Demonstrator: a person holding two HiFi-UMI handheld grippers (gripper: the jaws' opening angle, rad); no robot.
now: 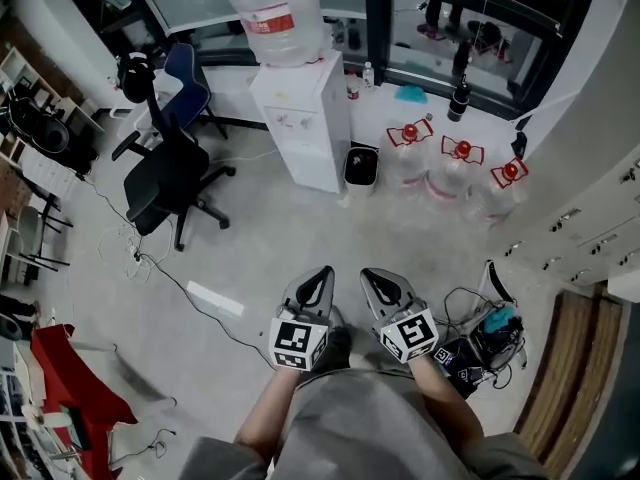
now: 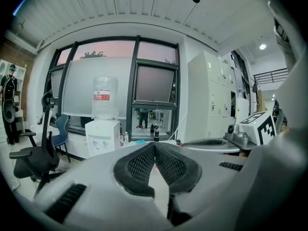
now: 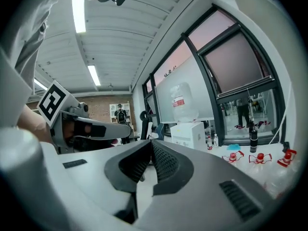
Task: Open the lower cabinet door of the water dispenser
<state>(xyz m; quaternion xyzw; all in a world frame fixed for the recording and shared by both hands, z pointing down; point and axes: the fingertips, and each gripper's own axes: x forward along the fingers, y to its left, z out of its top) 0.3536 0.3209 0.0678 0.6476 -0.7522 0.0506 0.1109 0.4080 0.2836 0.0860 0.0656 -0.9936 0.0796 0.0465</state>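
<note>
Head view places the water dispenser [image 1: 298, 118] on the floor by the window wall, well apart from both grippers, with a large water bottle [image 1: 272, 13] inverted on top. An office chair [image 1: 170, 173] stands to its left, and a small bin [image 1: 361, 168] sits just beside it on the right. The lower cabinet door [image 1: 312, 165] is the white panel below the tap area. It appears shut. No handle, recess or hinge side can be made out at this range.

Gripper state:
- Left gripper [image 1: 321, 274]: jaws closed tip to tip, nothing between them.
- Right gripper [image 1: 376, 276]: jaws closed, likewise empty.

Both are held low in front of the person and point towards the dispenser.

Handling assessment (judgement):
- The door is probably a thin, stiff, light panel on side hinges, retained by a light catch or magnet.
- Its painted face looks smooth, so pads pressed flat against it would likely slip.
- Take hold at the free vertical edge or at a pull recess, opposite the hinges. Identify that side on closer approach.
- One gripper must open before it can pinch the edge.
- Pull gently along the door's swing arc. The loaded bottle makes the unit top-heavy, and a sharp tug may rock it.
</note>
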